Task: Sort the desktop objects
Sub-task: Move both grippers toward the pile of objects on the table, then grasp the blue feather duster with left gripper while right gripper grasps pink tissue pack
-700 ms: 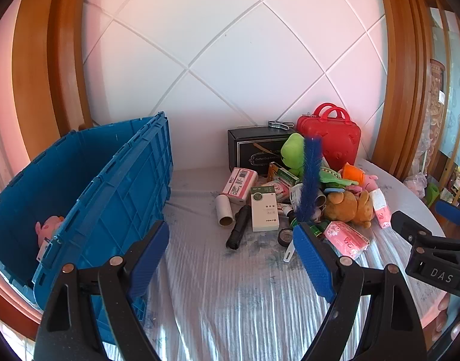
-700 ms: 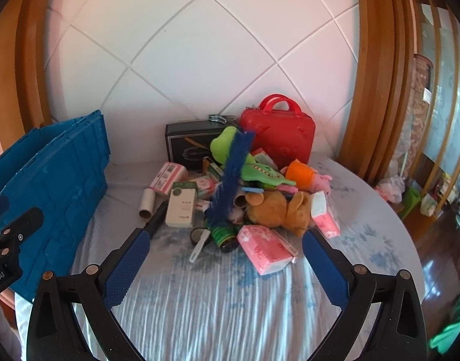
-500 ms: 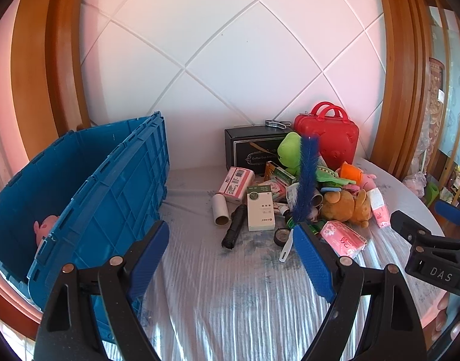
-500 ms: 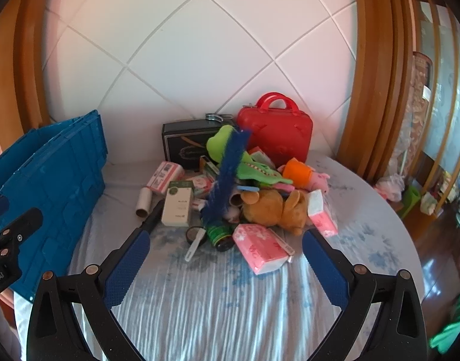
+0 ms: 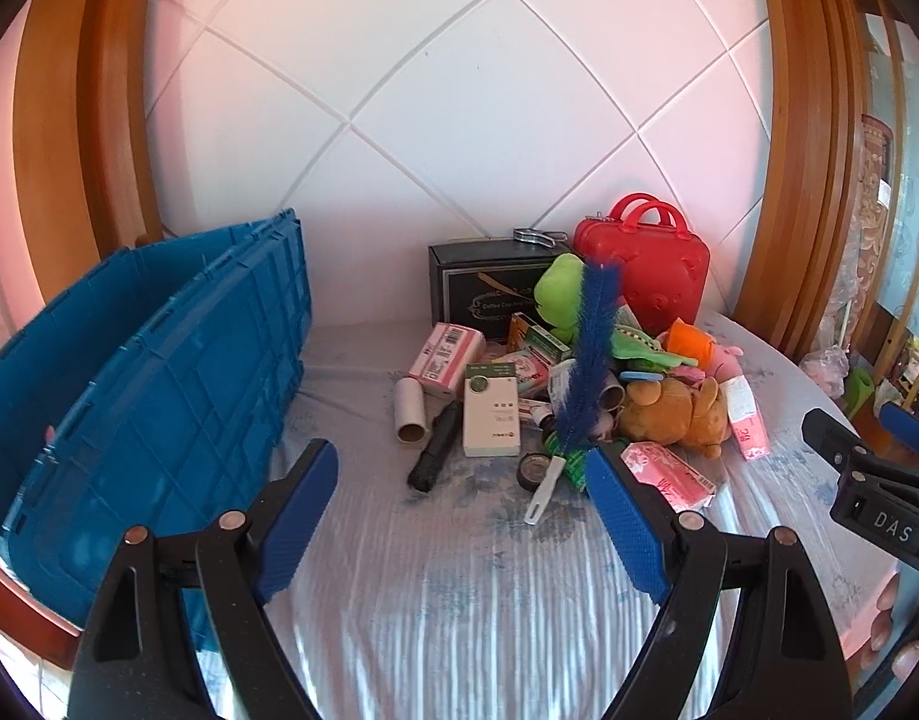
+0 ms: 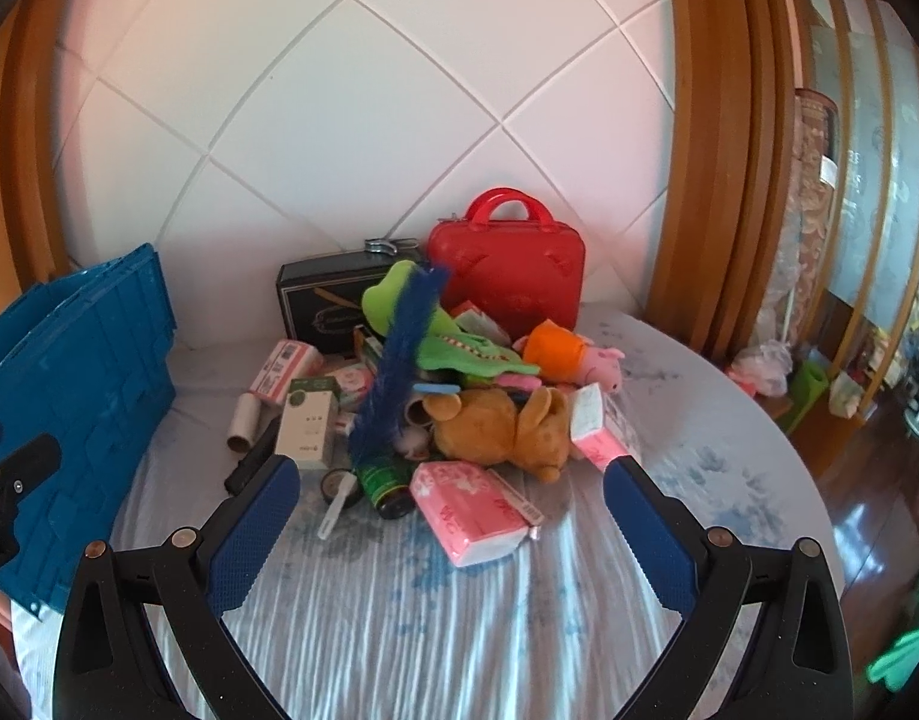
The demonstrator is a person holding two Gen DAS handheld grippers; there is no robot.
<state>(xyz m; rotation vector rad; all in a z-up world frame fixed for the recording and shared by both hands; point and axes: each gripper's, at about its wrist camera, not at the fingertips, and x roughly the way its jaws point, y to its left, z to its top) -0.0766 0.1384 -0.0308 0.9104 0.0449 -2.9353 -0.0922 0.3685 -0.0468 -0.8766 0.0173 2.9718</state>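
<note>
Both sets of tongs hang short of the heap with their blue pads wide apart and nothing between them: the left tongs (image 5: 462,513) and the right tongs (image 6: 453,519) look poised to choose a first piece, so the sorting seems barely begun. The task's things sit in one pile on the cloth-covered surface (image 6: 519,630), and the red case (image 6: 507,276) at the back, hard and glossy with two loop handles, serves as the landmark.

Just left of the red case stands a black box (image 6: 321,306), matte and squared. In front of the case a soft green plush (image 6: 453,342) drapes over the heap, and a blue bristle brush (image 6: 399,372) leans up across it, its white handle resting on the cloth; it likely stands only because the pile props it. Below the case lies a furry brown bear (image 6: 501,426). Nearest the right tongs, further forward from the case, is a pink tissue pack (image 6: 471,510) in crinkly film, probably the easiest first pick since it lies free at the edge. Forward and left of the case lie a white carton (image 5: 489,414), a cardboard tube (image 5: 411,414) and a slim black torch (image 5: 435,450).

Far left of the case stands the blue crate (image 5: 159,384), ribbed rigid plastic with its lid flaps raised, presumably where things are to go.
</note>
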